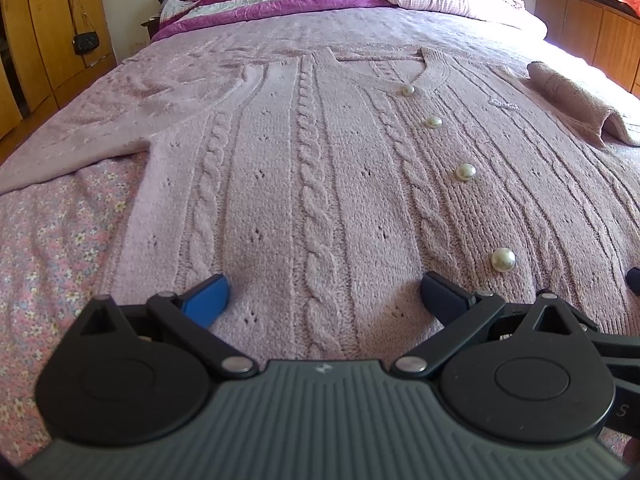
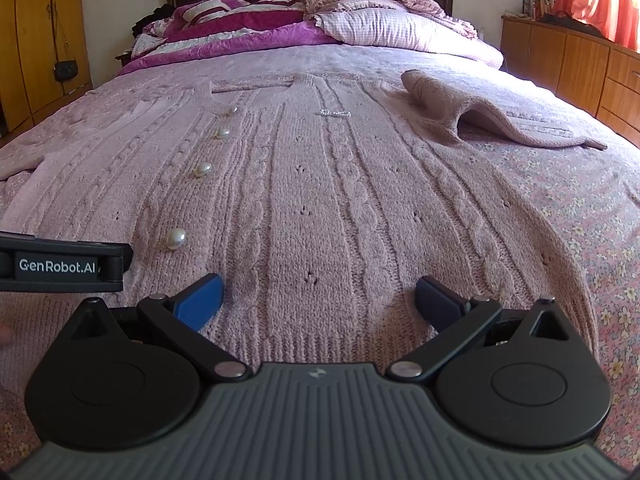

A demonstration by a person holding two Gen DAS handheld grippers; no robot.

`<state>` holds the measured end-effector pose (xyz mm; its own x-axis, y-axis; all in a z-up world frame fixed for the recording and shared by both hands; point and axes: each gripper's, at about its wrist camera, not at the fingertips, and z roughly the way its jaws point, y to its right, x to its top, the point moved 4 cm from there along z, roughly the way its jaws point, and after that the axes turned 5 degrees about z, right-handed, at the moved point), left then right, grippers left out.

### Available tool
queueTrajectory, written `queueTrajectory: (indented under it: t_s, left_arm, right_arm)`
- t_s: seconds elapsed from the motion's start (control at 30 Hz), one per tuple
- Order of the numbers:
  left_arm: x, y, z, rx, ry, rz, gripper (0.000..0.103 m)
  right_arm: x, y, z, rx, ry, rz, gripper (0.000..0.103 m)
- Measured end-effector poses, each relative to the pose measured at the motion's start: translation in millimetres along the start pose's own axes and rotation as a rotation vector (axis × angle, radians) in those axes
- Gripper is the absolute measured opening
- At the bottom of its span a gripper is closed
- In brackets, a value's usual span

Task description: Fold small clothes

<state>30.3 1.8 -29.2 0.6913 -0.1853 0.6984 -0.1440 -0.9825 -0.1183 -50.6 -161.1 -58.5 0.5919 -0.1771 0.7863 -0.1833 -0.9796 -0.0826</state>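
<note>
The pink cable-knit cardigan with pearl buttons lies flat on the bed, hem hidden beneath the left gripper and right gripper, whose fingers are spread, empty.

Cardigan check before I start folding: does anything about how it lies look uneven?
Yes. On the cardigan, the right sleeve is bunched and folded over near the shoulder, while the left sleeve lies spread flat.
</note>
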Motion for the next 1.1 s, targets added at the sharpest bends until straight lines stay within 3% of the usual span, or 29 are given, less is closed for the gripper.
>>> queueTrajectory:
  t_s: [0.3, 0.53, 0.67, 0.83, 1.1]
  left_arm:
    - [4, -1, -2, -0.013, -0.034, 0.005, 0.103]
    - [15, -3, -11, -0.063, -0.058, -0.014, 0.103]
    - [27, -4, -15, -0.110, -0.060, -0.056, 0.103]
    - [42, 3, -15, -0.138, -0.059, -0.060, 0.103]
    - [53, 8, -2, -0.118, -0.077, -0.055, 0.103]
  right_arm:
    - [7, 2, 0, 0.028, -0.051, 0.001, 0.103]
    - [26, 18, -5, 0.161, -0.132, 0.046, 0.103]
    - [43, 34, -11, 0.221, -0.131, 0.058, 0.103]
    - [73, 76, -9, 0.267, -0.132, 0.156, 0.103]
    - [124, 173, 24, 0.204, -0.081, 0.315, 0.103]
